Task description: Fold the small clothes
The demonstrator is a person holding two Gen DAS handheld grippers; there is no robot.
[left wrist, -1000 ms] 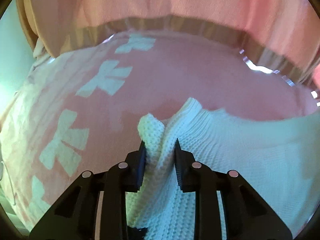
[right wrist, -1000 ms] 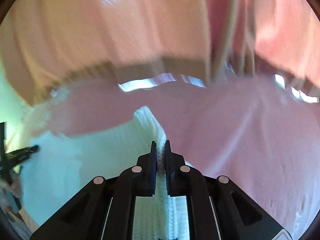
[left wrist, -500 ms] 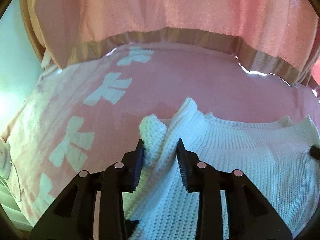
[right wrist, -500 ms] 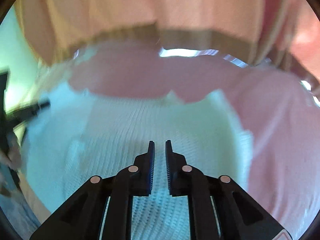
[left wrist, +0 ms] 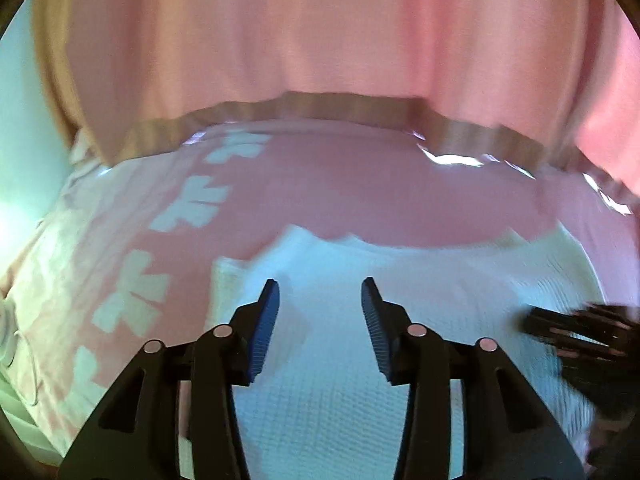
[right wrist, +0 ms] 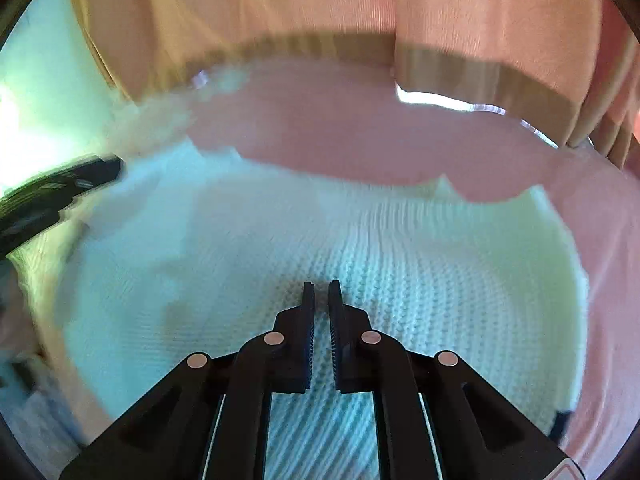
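Note:
A white waffle-knit garment (left wrist: 400,300) lies flat on the pink bed cover; it also fills the right wrist view (right wrist: 420,264). My left gripper (left wrist: 320,300) is open and empty, just above the garment near its far left corner. My right gripper (right wrist: 322,296) hovers over the middle of the garment with its jaws nearly together and nothing between them. The right gripper shows as a dark blur at the right edge of the left wrist view (left wrist: 580,332). The left gripper shows at the left edge of the right wrist view (right wrist: 60,192).
The pink bed cover (left wrist: 380,188) carries white bow prints (left wrist: 188,208) along its left side. A pink curtain with a tan hem (left wrist: 340,52) hangs behind the bed. A pale wall (right wrist: 32,80) stands at the left.
Both grippers have let go of the garment's corners. The left jaws have opened wide. The garment now lies flat and both grippers have pulled back over it.

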